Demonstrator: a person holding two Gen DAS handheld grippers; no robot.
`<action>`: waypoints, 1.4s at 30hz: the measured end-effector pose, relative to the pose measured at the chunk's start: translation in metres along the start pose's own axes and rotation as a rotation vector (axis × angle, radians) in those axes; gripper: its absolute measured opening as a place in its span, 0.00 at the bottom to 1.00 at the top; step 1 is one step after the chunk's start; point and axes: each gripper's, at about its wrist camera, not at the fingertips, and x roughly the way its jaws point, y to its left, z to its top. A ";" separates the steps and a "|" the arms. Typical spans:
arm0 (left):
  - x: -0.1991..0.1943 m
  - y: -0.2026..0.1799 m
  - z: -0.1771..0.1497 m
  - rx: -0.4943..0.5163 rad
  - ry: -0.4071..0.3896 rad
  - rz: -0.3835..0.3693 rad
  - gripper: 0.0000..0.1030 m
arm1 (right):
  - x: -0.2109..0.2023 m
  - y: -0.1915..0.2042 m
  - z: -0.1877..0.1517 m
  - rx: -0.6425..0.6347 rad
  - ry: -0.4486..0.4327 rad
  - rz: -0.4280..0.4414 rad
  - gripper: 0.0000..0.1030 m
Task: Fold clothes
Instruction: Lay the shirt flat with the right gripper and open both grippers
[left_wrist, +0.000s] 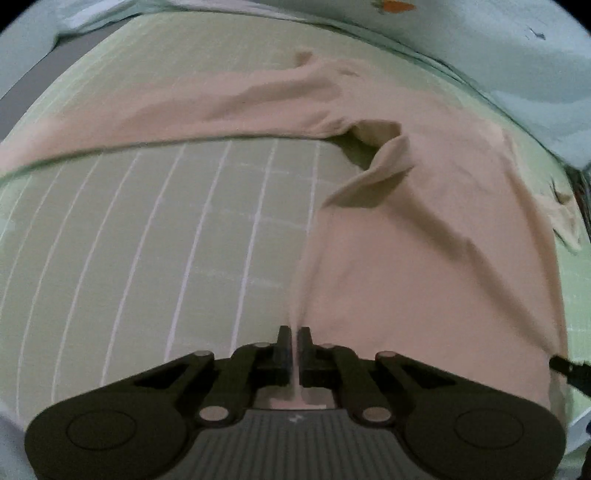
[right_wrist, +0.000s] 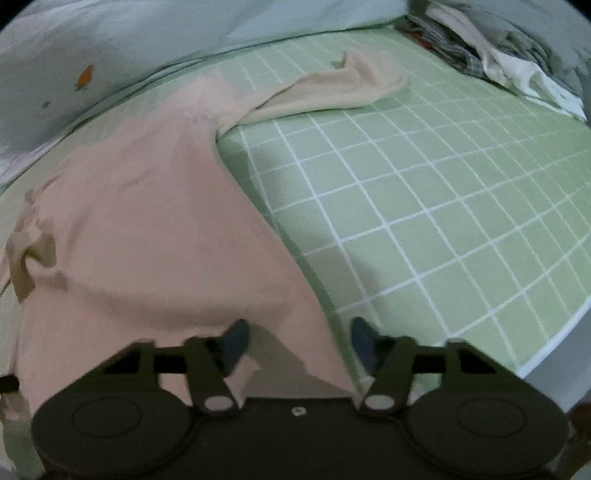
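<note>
A pale pink long-sleeved top lies spread on a green gridded mat. One sleeve runs out to the left across the mat. My left gripper is shut on the top's near hem edge, the cloth pinched between its jaws. In the right wrist view the top fills the left half, with its other sleeve stretched to the far right. My right gripper is open, its jaws either side of the top's near right edge.
A light blue quilt with small prints borders the far side of the mat. A heap of other clothes sits at the mat's far right corner. The mat's near right edge drops off to grey.
</note>
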 end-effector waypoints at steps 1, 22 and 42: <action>-0.006 0.000 -0.006 -0.023 0.000 0.017 0.03 | -0.002 -0.003 0.000 -0.028 0.010 0.011 0.45; -0.066 -0.084 -0.041 -0.225 -0.211 0.140 0.86 | -0.020 -0.075 0.049 -0.202 -0.042 0.130 1.00; 0.033 -0.219 0.094 -0.031 -0.160 0.151 0.97 | 0.065 -0.109 0.268 -0.120 -0.231 0.080 0.94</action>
